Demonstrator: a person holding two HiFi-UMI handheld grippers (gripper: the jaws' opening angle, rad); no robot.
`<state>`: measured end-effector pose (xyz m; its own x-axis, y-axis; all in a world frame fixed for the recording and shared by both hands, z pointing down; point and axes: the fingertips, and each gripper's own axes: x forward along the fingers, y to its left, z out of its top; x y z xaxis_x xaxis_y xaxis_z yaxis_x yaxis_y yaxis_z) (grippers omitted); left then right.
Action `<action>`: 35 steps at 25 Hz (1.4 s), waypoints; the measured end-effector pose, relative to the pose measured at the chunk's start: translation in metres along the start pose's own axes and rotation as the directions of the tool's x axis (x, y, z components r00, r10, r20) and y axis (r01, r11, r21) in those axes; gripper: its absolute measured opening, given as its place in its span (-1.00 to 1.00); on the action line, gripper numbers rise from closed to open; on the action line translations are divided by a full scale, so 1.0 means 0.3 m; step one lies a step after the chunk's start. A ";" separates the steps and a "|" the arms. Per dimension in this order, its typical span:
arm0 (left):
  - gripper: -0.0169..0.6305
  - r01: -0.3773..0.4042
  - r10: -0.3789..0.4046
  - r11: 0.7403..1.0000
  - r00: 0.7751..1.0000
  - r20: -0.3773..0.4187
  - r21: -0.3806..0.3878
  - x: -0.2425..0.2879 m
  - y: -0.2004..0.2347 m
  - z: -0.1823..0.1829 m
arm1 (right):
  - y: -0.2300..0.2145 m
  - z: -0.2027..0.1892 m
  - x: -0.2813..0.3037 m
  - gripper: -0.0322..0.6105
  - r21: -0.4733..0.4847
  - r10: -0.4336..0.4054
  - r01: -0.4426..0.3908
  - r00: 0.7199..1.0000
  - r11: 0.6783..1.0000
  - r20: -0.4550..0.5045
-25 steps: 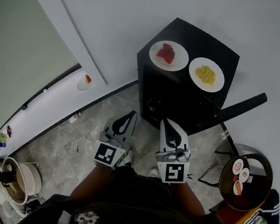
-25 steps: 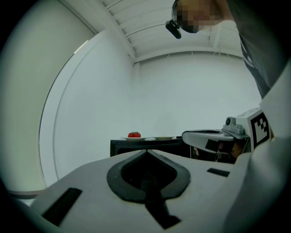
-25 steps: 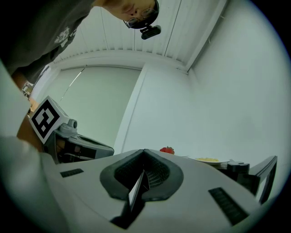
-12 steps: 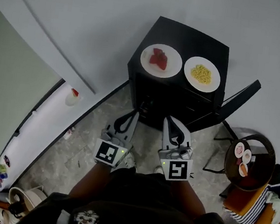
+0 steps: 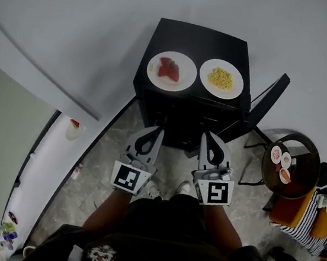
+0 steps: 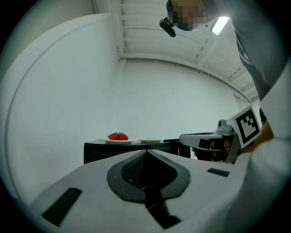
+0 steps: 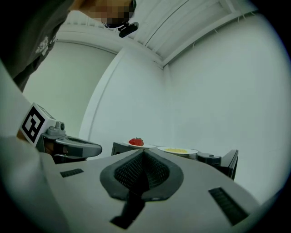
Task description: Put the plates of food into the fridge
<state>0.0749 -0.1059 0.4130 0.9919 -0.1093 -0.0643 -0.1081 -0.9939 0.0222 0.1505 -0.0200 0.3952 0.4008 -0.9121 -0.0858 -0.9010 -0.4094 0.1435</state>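
One: What sits on the small black fridge [image 5: 196,39]?
Two: Two white plates on its top, side by side and just apart; the plate of red fruit [image 5: 171,70] on the left, the plate of yellow food [image 5: 221,79] on the right; the door [image 5: 267,105] stands open at the right.
One: And the tongs?
Two: The left gripper [image 5: 154,134] and right gripper [image 5: 208,142] are held low in front of the fridge, well apart from the plates; both pairs of jaws are pressed together, holding nothing.

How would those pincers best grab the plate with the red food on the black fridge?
Probably by its near rim, coming in low from the front: the plate of red food lies flat on the fridge top, its thin white edge bare, food heaped mid-plate.
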 end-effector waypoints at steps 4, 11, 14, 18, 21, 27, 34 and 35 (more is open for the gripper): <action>-0.88 0.020 -0.020 1.000 1.000 0.007 -0.016 0.043 -0.024 0.003 | -0.039 0.003 0.002 -0.83 0.050 -0.017 0.017 1.000 0.999 -0.002; -0.88 0.038 -0.037 0.998 0.999 0.025 -0.040 0.108 -0.061 -0.002 | -0.185 0.000 0.052 -0.83 0.510 -0.075 0.083 0.997 0.856 -0.036; -0.88 0.037 -0.036 0.998 0.999 0.033 -0.041 0.113 -0.067 0.001 | -0.236 -0.025 0.075 -0.83 0.717 -0.095 0.117 0.993 0.687 -0.071; -0.88 0.024 -0.023 0.999 0.999 0.025 -0.037 0.111 -0.053 -0.006 | -0.268 -0.015 0.108 -0.83 0.842 -0.104 0.110 0.993 0.527 -0.064; -0.88 0.015 -0.015 1.000 1.000 0.016 -0.022 0.094 -0.044 -0.014 | -0.285 -0.031 0.112 -0.82 0.921 -0.125 0.135 0.988 0.364 -0.095; -0.88 -0.004 0.005 0.999 0.999 0.038 -0.040 0.082 -0.030 -0.002 | -0.329 -0.031 0.144 -0.68 0.987 -0.158 0.107 0.984 0.121 -0.087; -0.88 -0.012 0.013 0.999 0.999 0.036 -0.050 0.075 -0.009 -0.018 | -0.357 -0.044 0.199 -0.47 0.996 -0.180 0.074 0.980 -0.040 -0.080; -0.88 -0.013 0.015 0.998 0.999 0.035 -0.060 0.072 -0.004 -0.021 | -0.357 -0.045 0.202 -0.46 0.996 -0.182 0.076 0.980 -0.048 -0.084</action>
<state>0.0967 -0.1070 0.4178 0.9872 -0.1249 -0.0987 -0.1169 -0.9897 0.0829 0.2734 -0.0316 0.3879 0.5706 -0.8208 -0.0274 -0.0912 -0.0302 -0.9954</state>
